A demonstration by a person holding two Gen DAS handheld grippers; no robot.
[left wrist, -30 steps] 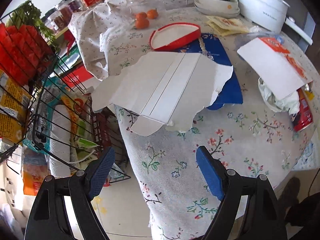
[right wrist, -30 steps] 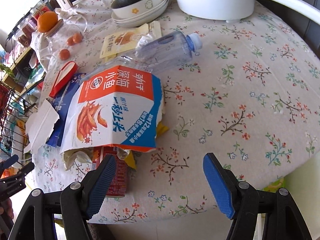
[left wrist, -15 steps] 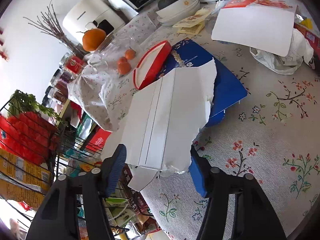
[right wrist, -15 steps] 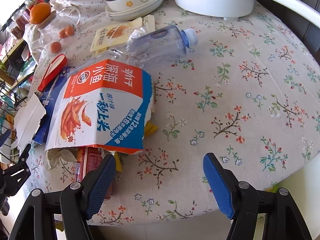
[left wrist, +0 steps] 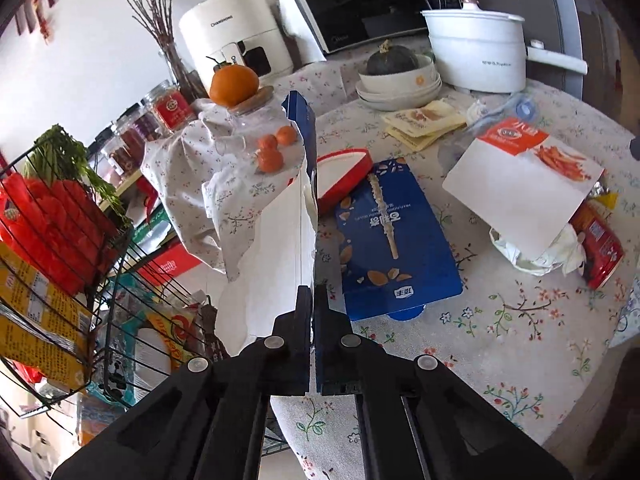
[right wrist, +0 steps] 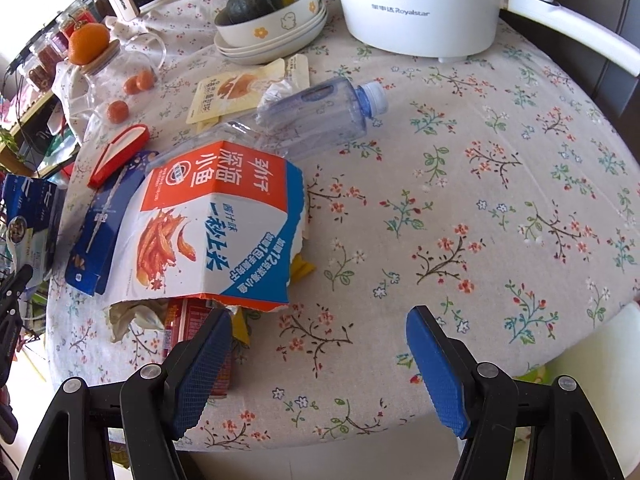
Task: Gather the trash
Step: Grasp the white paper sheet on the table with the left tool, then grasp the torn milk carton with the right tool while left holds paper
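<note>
My left gripper (left wrist: pixel 312 294) is shut on a torn piece of cardboard (left wrist: pixel 276 248), white on one face and blue on the other. The jaws are pressed together on its lower edge. The sheet stands upright off the table; its printed blue side (right wrist: pixel 32 208) shows at the left edge of the right wrist view. My right gripper (right wrist: pixel 320 332) hangs open over the table's front, holding nothing. Just beyond its left finger lie a torn orange, blue and white snack box (right wrist: pixel 216 224), a red can (right wrist: pixel 200 344) and crumpled tissue (right wrist: pixel 132 316). A clear plastic bottle (right wrist: pixel 320 116) lies behind the box.
A flat blue snack box (left wrist: pixel 396 240) and a red-rimmed lid (left wrist: pixel 344 176) lie on the floral tablecloth (right wrist: pixel 500 200). Behind are sachets (right wrist: pixel 240 88), stacked bowls with a squash (right wrist: pixel 272 28), a white pot (right wrist: pixel 420 4) and a glass jar topped by an orange (left wrist: pixel 234 84). A wire rack (left wrist: pixel 60 240) stands left.
The left jaws closed on the cardboard's edge and lifted it, tipping it from flat to upright. The right gripper has stayed where it was, still open.
</note>
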